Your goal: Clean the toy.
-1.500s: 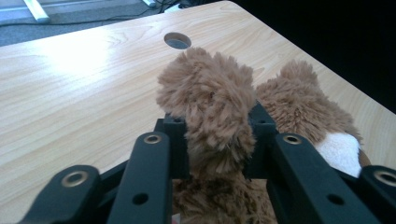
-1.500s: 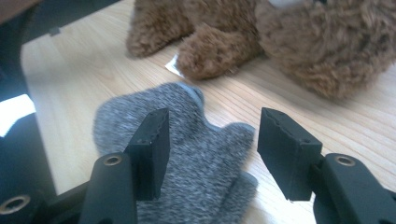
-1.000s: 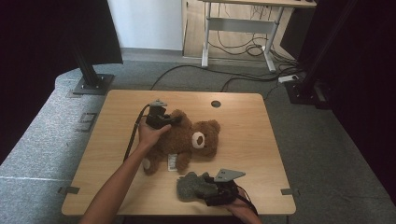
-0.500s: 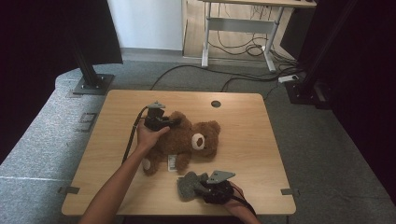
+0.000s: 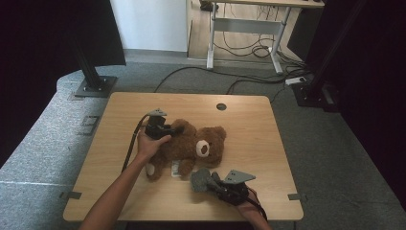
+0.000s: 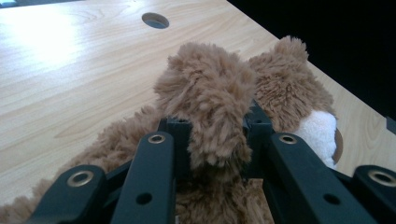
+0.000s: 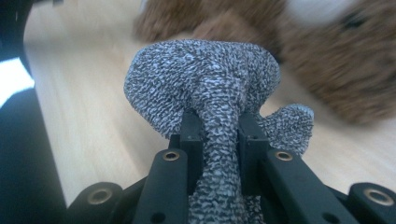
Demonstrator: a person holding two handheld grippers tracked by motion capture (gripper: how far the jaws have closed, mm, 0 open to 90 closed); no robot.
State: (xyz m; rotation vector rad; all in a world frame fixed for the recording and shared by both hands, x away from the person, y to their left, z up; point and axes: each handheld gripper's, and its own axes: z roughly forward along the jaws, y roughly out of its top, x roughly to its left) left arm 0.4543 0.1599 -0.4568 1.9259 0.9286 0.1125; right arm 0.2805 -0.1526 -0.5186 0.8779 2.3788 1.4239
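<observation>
Fingers: left gripper (image 5: 165,128) clamped on a limb of the brown plush teddy bear (image 5: 191,146) lying mid-tabletop (image 5: 268,139); right gripper (image 5: 215,182), just closing, pinching the grey knitted cloth (image 5: 201,179) near the front edge.

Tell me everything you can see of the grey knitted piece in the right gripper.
The grey knitted piece is a small, soft, speckled grey-and-white fabric item, perhaps a tiny garment. The right gripper has just closed its jaws on a bunched fold, so the fabric flares out above them. It sits near the table's front edge, beside the teddy bear.
</observation>
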